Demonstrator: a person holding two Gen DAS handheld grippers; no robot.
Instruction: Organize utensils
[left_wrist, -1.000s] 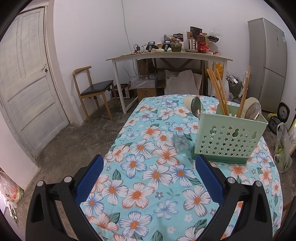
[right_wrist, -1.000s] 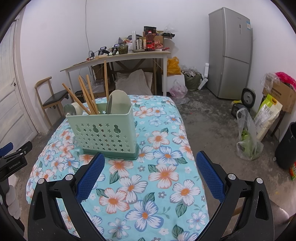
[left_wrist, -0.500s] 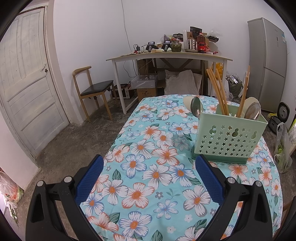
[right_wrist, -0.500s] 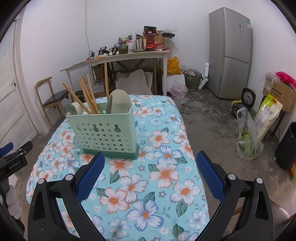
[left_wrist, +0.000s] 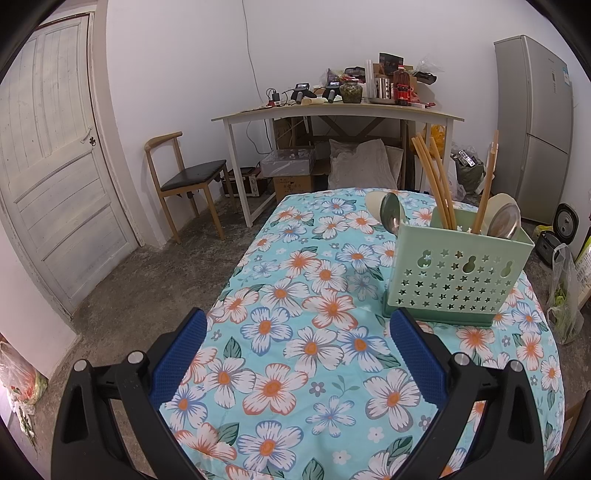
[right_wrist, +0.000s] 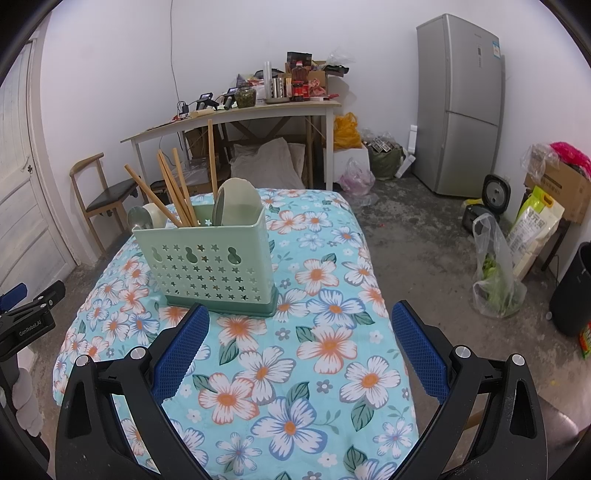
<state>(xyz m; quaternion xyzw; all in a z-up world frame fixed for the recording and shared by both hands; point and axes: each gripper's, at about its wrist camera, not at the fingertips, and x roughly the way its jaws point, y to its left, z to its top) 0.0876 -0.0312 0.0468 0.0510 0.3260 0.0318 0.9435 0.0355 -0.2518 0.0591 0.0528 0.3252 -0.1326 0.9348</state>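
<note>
Both claws, left claw (left_wrist: 297, 343) and right claw (right_wrist: 297, 336), hang spread and empty over the worktop (right_wrist: 332, 354). Chopsticks (right_wrist: 173, 192) stand in the green caddy (right_wrist: 207, 262): light, stiff, slippery; pinch mid-shaft.

Left gripper (left_wrist: 298, 325): black plastic frame with triangular cut-outs, two fingers faced with blue textured pads (left_wrist: 416, 360), and silver screw heads at the finger pivots. Right gripper (right_wrist: 300, 324): identical build (black frame, blue pads, silver screws). In the right wrist view, the left unit's side bears white "GenRobot.AI" lettering.
</note>
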